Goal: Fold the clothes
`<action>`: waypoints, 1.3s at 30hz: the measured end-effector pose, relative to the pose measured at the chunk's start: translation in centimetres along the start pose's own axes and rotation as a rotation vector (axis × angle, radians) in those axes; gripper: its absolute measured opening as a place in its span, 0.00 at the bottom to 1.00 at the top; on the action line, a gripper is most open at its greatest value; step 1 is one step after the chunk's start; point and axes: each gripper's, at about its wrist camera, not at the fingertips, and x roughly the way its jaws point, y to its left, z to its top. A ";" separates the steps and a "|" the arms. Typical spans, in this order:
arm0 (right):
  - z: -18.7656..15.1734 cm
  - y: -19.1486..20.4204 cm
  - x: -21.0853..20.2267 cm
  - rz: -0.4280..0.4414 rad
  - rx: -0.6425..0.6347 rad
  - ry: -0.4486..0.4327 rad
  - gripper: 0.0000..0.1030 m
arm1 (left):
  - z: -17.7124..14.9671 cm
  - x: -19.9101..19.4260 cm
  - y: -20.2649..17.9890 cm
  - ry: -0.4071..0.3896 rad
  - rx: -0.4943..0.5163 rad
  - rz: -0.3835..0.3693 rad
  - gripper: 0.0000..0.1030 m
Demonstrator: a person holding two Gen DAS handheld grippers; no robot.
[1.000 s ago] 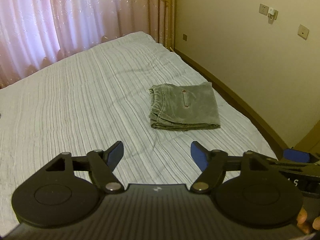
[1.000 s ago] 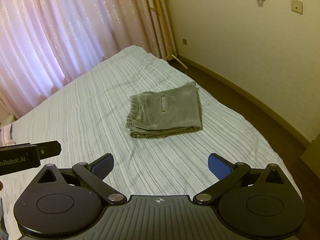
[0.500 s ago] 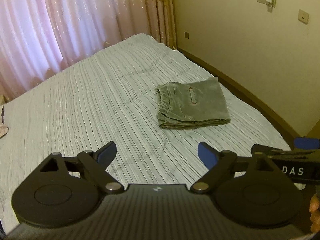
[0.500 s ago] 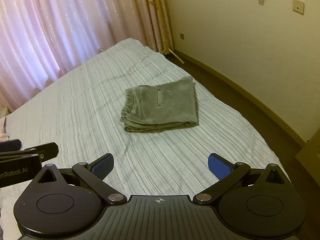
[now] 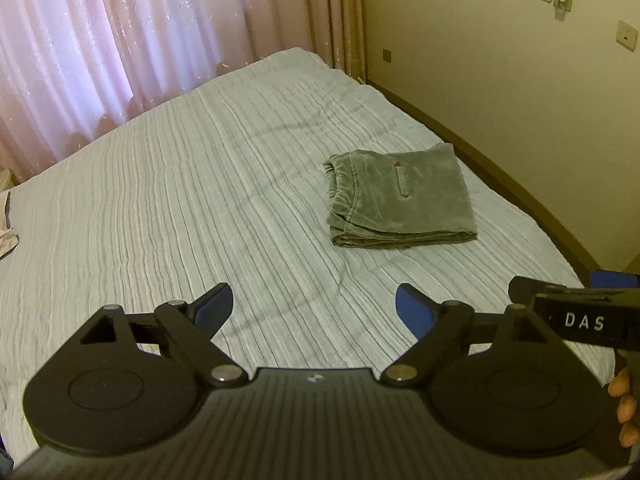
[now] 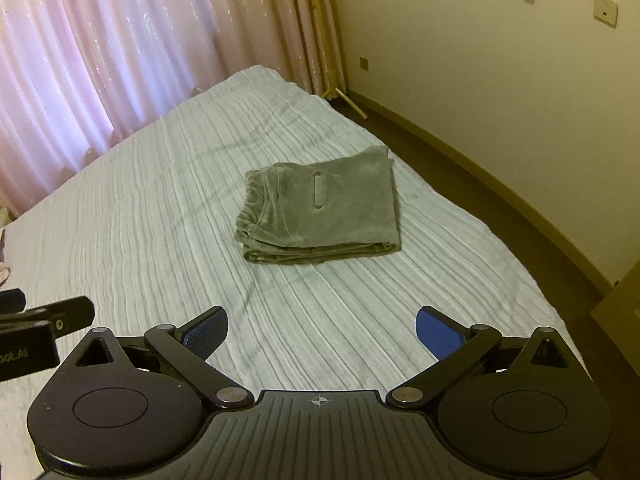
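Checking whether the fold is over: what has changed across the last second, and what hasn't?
The left gripper opened wider, with nothing between its fingers. Both views shifted a little over the bed. Nothing was grasped or released. The folded grey trousers lie as before, and the right gripper stays open and empty.

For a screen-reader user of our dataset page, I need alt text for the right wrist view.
A folded grey-green garment lies on a bed with a pale striped cover, apart from the open, empty right gripper in the foreground. Pink curtains hang behind, a cream wall stands on the right, and the left gripper shows at the left edge.
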 end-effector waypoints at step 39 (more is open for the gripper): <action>1.2 -2.6 6.8 -0.021 0.012 0.159 0.99 | 0.8 9.5 -2.8 0.163 0.018 -0.041 0.84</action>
